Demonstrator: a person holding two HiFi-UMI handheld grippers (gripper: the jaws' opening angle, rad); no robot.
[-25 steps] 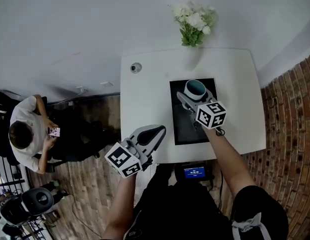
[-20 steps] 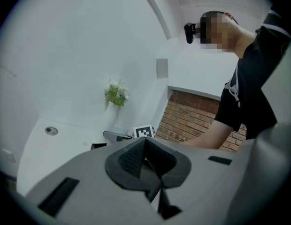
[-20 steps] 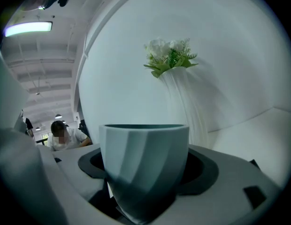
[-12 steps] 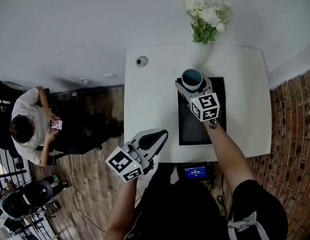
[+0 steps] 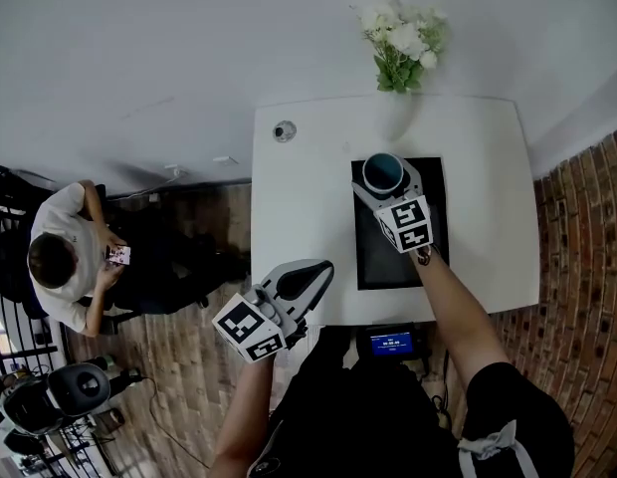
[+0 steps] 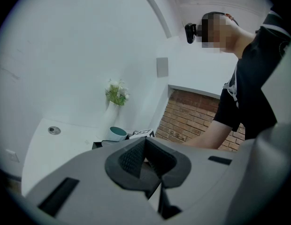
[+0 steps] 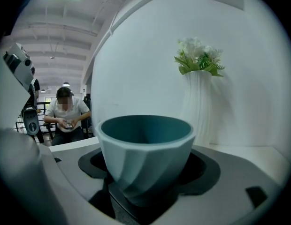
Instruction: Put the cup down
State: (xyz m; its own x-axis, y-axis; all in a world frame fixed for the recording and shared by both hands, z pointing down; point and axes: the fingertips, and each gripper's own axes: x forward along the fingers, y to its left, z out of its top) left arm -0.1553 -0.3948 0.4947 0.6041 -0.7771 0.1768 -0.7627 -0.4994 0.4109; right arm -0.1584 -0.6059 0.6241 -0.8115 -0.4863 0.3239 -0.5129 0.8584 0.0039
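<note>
A pale blue faceted cup (image 5: 383, 172) with a teal inside sits upright between the jaws of my right gripper (image 5: 385, 180), which is shut on it. In the right gripper view the cup (image 7: 144, 153) fills the middle, gripped low on its body. It is held over the far end of a black mat (image 5: 388, 252) on the white table (image 5: 304, 202); whether it touches the mat is hidden. My left gripper (image 5: 307, 276) hangs off the table's near left edge with its jaws shut and nothing held. From the left gripper view the cup (image 6: 118, 133) shows far off.
A white vase of white flowers (image 5: 400, 48) stands at the table's far edge, just beyond the cup. A small round metal fitting (image 5: 284, 130) lies at the far left corner. A seated person (image 5: 70, 267) is off to the left. A brick wall (image 5: 587, 297) runs along the right.
My right gripper has carried the cup a little away from me along the mat, then held about still. The left gripper has hardly moved.
</note>
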